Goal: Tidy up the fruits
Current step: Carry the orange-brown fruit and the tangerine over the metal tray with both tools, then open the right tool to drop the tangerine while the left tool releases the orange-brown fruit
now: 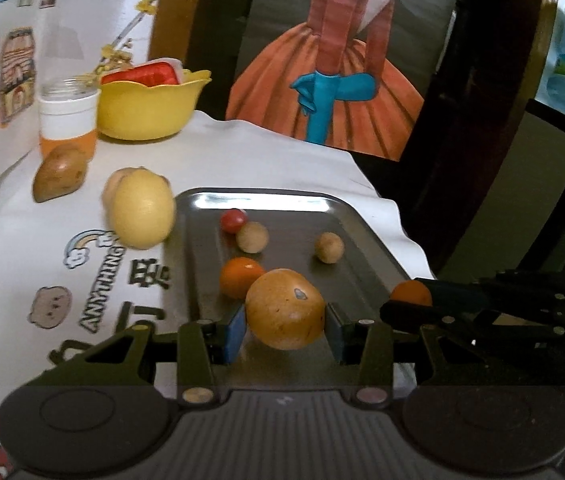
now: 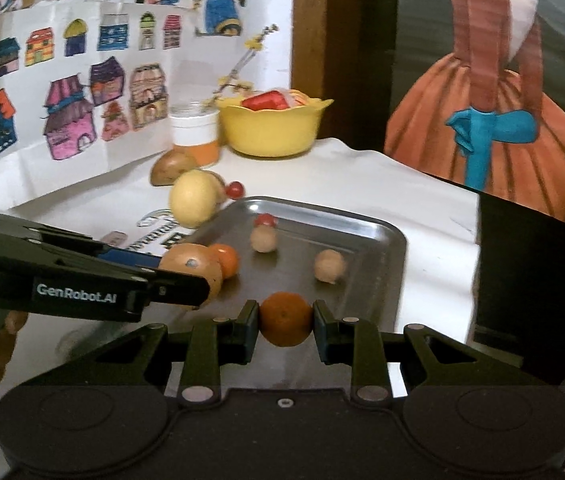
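Observation:
My left gripper (image 1: 285, 330) is shut on a large orange-brown fruit with a sticker (image 1: 284, 308), held just over the near part of the metal tray (image 1: 266, 200). My right gripper (image 2: 286, 322) is shut on a small orange (image 2: 285, 319) above the tray's near edge (image 2: 386, 280). On the tray lie another small orange (image 1: 240, 276), a cherry tomato (image 1: 233, 220) and two tan round fruits (image 1: 252, 237) (image 1: 329, 247). A yellow fruit (image 1: 142, 212) sits on the cloth left of the tray. In the right wrist view the left gripper (image 2: 186, 280) enters from the left with its fruit (image 2: 190, 264).
A brown potato-like piece (image 1: 59, 172), a white-lidded jar (image 1: 67, 120) and a yellow bowl (image 1: 150, 108) with red contents stand at the back left. A second cherry tomato (image 2: 236, 189) lies on the cloth behind the tray. The table edge drops off at the right.

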Motion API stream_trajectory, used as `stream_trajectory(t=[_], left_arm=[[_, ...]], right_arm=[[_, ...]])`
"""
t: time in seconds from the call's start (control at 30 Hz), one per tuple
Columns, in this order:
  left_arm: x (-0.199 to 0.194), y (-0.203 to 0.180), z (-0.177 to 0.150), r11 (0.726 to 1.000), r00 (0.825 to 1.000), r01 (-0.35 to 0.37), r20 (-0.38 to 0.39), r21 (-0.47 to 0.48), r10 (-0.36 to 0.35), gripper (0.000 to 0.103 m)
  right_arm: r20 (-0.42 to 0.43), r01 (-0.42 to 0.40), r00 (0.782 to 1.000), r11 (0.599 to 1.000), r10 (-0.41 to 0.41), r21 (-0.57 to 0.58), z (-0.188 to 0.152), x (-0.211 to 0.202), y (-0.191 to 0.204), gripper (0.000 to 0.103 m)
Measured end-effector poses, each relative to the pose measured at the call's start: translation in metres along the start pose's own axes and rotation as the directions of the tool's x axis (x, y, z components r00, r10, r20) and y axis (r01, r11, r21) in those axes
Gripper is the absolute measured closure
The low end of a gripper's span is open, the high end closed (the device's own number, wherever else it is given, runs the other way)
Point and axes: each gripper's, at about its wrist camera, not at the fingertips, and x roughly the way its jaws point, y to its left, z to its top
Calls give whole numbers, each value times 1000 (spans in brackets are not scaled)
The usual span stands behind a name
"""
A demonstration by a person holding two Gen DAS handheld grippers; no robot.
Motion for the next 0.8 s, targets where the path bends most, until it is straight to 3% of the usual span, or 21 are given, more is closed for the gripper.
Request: stream_trajectory(t=[0.33,0.8], left_arm=[[21,-18,7,1000,1000,2,-15,20,-1,57],[45,-17,20,1000,1000,-9,-24,-23,8,57]], right_arm=[[7,15,1000,999,-16,35,-8,4,-23,72],[5,0,1000,1000,0,18,-3,31,-35,72]])
